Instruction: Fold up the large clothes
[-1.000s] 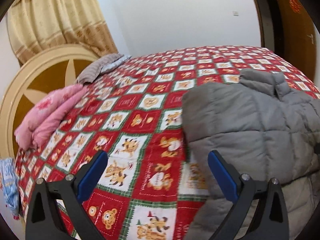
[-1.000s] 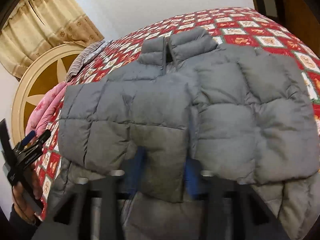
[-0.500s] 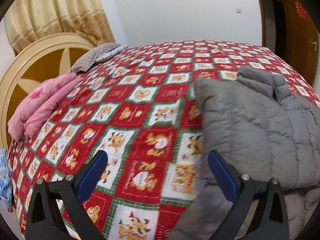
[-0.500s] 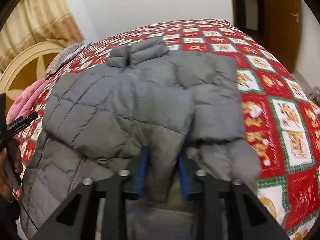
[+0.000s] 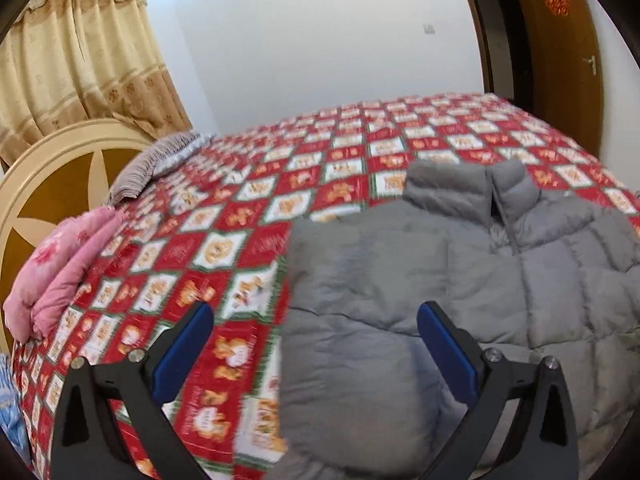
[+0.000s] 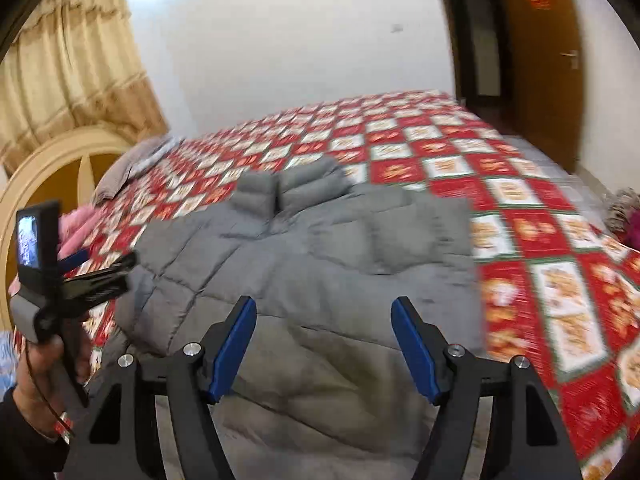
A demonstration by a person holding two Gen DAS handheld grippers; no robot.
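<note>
Both grippers hang spread and empty over a bed: the right gripper point(image 6: 324, 344), at lower centre of its frame, hovers above the grey jacket point(image 6: 304, 280), while the left gripper point(image 5: 312, 348) straddles the jacket's left edge, one finger over the red quilt point(image 5: 240, 240). The jacket lies across the quilt's near side, collar toward the top of the frame, both sleeves folded in. With nothing pinning the puffy padding, the sleeves could spring open or the jacket slide off the near edge.
</note>
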